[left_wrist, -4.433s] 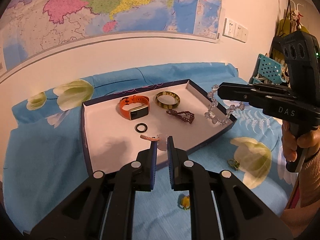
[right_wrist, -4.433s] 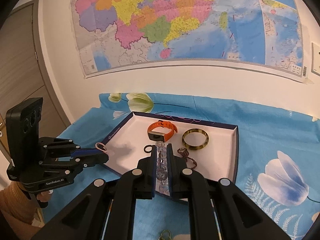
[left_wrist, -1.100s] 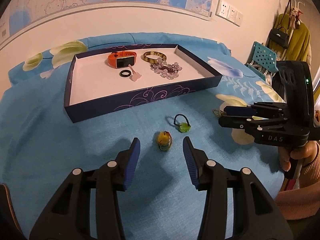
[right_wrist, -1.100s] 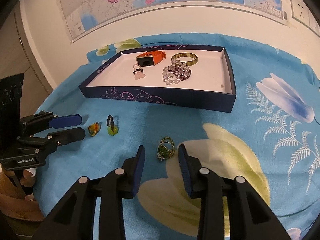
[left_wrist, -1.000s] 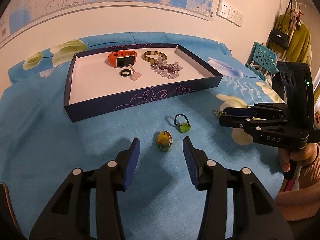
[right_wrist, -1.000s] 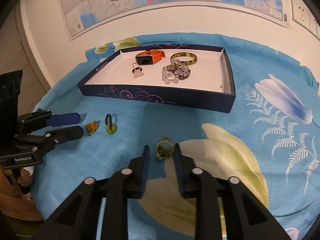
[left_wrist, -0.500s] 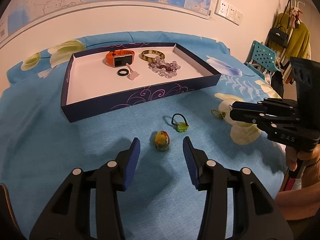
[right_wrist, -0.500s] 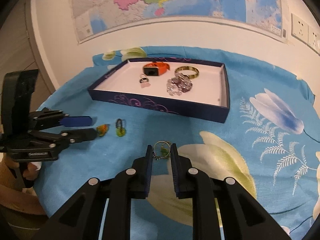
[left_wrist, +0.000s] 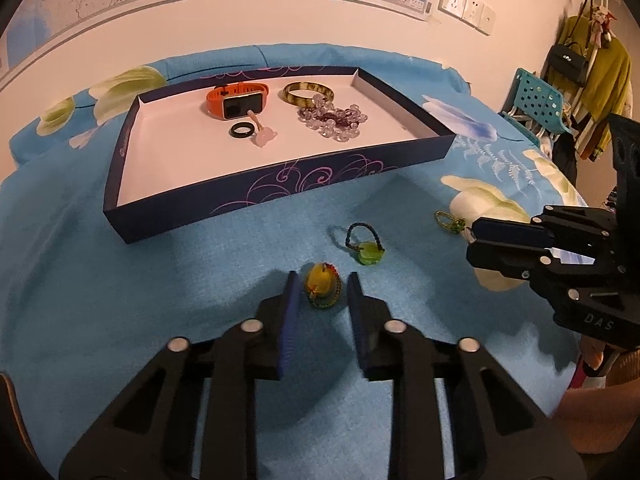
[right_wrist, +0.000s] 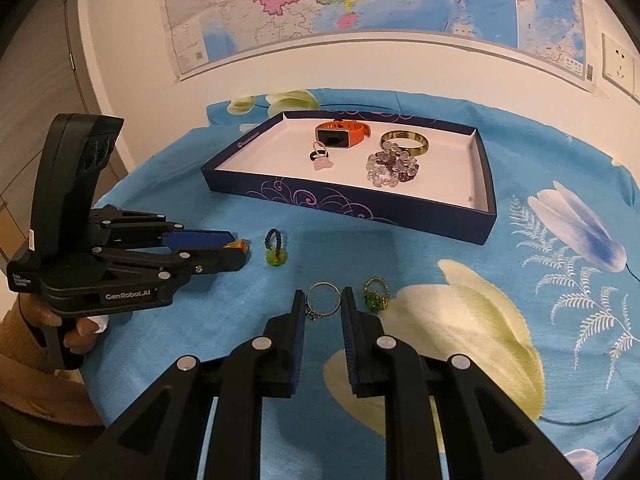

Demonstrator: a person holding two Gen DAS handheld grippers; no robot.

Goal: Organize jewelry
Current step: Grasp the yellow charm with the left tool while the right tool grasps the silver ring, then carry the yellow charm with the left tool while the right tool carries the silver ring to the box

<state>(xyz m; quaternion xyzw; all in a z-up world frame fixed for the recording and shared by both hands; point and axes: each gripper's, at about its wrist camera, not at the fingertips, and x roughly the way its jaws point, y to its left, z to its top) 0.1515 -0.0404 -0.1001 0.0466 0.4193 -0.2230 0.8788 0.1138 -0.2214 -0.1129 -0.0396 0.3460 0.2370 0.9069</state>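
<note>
Yellow-orange, with a band of coloured beads, the little ring point(left_wrist: 323, 286) I am after lies on the blue flowered cloth point(left_wrist: 120, 320) right between the blue pads of my left gripper point(left_wrist: 322, 298), whose jaws are closing on it; in the left wrist view a sliver of gap shows on each side, so I would not call it gripped. Just at one o'clock from it lies a ring with a dark braided loop and a green stone point(left_wrist: 365, 245), apart from the first. My right gripper point(right_wrist: 323, 308) has its jaws drawn in on a thin silver ring point(right_wrist: 323, 300), which stands upright between the pads and touches both. Beside its right pad, at about two o'clock, a gold ring with green stones point(right_wrist: 376, 295) rests on a pale printed flower. Further out, at twelve o'clock in both views, sits the dark blue tray point(right_wrist: 352, 205) with purple swirls on its wall; on its white floor lie an orange smartwatch point(right_wrist: 340, 133), a yellow-brown bangle point(right_wrist: 404, 142), a heap of clear and purple beads point(right_wrist: 392, 168), a black ring point(left_wrist: 241, 131) and a pink charm point(left_wrist: 265, 136). A map point(right_wrist: 360, 0) hangs on the wall behind.
</note>
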